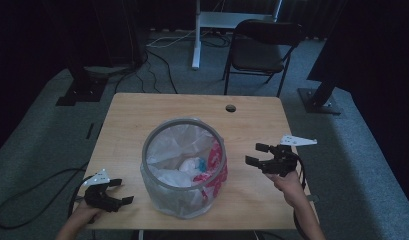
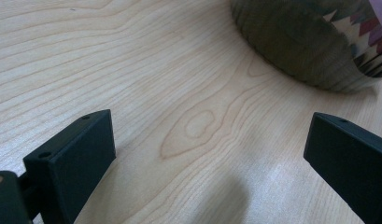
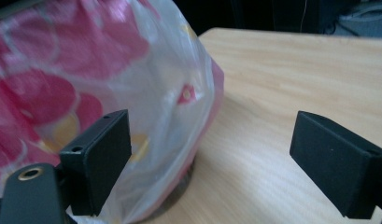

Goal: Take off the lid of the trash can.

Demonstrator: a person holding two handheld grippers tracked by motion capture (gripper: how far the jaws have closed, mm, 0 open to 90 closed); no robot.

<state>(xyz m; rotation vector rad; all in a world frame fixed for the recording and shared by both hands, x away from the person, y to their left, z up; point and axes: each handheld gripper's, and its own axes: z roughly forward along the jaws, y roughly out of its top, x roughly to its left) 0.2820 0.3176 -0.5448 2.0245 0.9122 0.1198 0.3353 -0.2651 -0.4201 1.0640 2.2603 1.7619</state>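
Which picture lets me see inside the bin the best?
The high view. It looks down into the bin, so you see its grey ring, the clear bag lining it and the white and blue stuff inside. The left gripper view catches just a bit of its grey side. The right gripper view shows the bag's pink-flowered outside up close, nothing inside.

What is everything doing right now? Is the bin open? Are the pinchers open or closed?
bin: upright on the table, top open, lined with a plastic bag
plastic bag: draped over the bin's rim, red-patterned side hanging outside
left gripper: open, holding nothing, beside the bin
right gripper: open, holding nothing, jaws toward the bag
table: bare wood around the bin
chair: standing behind the table, nobody on it
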